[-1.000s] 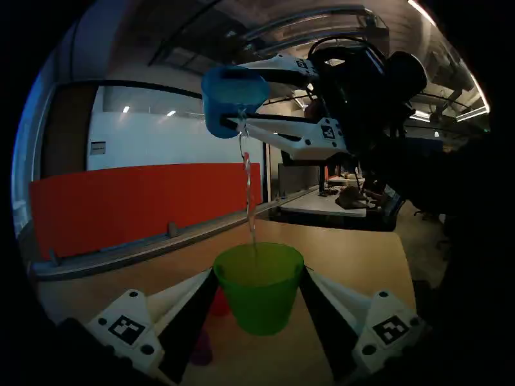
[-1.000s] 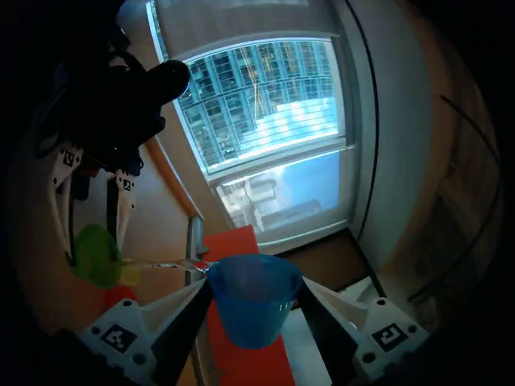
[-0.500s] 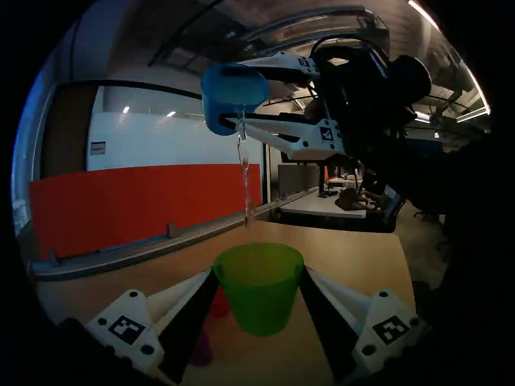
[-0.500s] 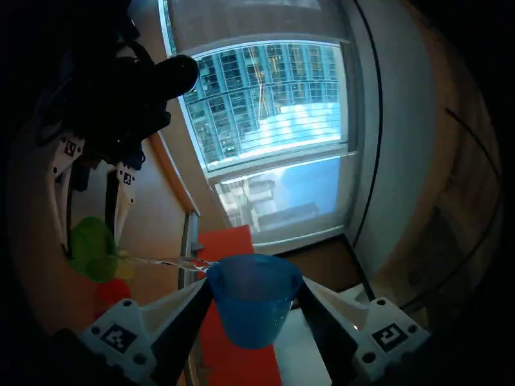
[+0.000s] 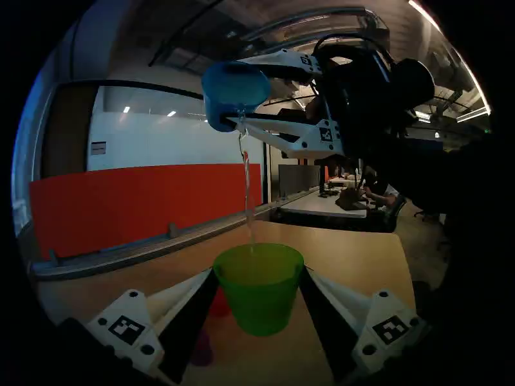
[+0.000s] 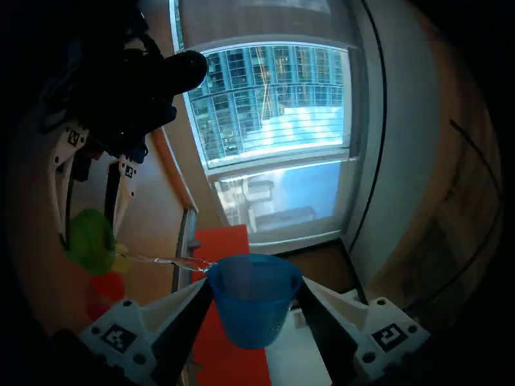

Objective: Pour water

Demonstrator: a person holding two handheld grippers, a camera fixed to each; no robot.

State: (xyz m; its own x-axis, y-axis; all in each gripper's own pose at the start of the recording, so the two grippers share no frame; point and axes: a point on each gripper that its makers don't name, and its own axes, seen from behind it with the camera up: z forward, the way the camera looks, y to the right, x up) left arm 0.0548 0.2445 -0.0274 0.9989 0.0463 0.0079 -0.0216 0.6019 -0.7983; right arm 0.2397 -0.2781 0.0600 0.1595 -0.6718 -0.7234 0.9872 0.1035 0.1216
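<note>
left gripper (image 5: 257,278) closed on green cup (image 5: 259,299), both fingers pressing its sides, cup upright over the desk (image 5: 351,254). right gripper (image 6: 254,289) clamped on blue cup (image 6: 252,312), tipped over, high above green cup. thin water stream (image 5: 246,186) runs from blue rim into green cup.

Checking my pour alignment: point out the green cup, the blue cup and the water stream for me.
green cup (image 5: 259,302), left gripper view, front of its wall below the rim.
blue cup (image 6: 251,315), right gripper view, middle of its outer wall.
water stream (image 5: 246,186), left gripper view, midway down the falling thread.
</note>
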